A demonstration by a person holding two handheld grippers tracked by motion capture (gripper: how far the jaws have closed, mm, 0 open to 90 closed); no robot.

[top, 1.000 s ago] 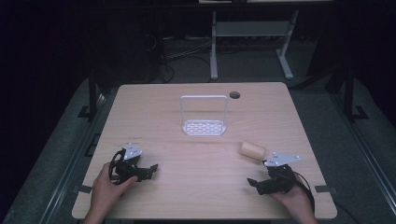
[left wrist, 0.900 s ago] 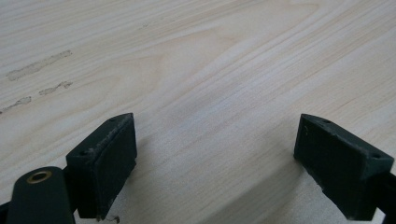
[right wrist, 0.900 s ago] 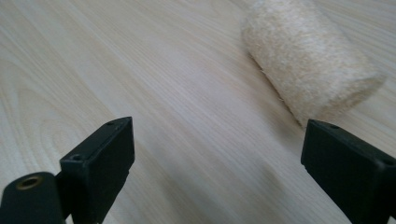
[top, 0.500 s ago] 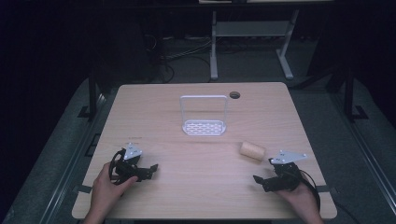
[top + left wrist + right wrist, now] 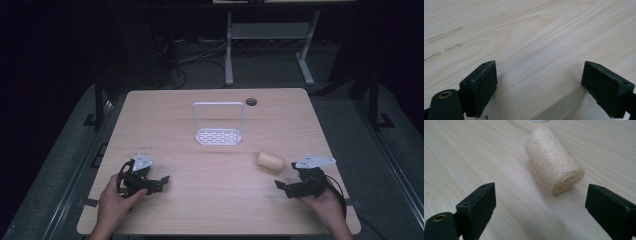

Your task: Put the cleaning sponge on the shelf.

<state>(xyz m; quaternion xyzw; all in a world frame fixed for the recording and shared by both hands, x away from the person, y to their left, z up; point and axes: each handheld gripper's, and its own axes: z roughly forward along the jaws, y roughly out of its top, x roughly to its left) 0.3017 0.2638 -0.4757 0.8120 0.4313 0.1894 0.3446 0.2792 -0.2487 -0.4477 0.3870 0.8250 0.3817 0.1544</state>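
Note:
A pale, fibrous loofah roll (image 5: 270, 161) lies on its side on the wooden table (image 5: 210, 210), right of the middle. My right gripper (image 5: 282, 187) rests on the table just in front of it, jaws wide open and empty. In the right gripper view the loofah roll (image 5: 554, 170) lies beyond the open jaws, apart from both. At the front left my left gripper (image 5: 161, 182) sits on the table, also open. Bare wood shows between the left gripper (image 5: 537, 87) jaws. A white wire rack (image 5: 218, 125) stands upright at the table's middle back.
A round cable hole (image 5: 251, 102) is in the table top behind the rack. Beyond the table are a dark floor, cables and a grey metal stand (image 5: 267, 40). The table edges run close to both hands.
The right gripper has drawn back toward the person and to the right, away from the loofah roll. The roll, the rack and the left gripper have stayed put.

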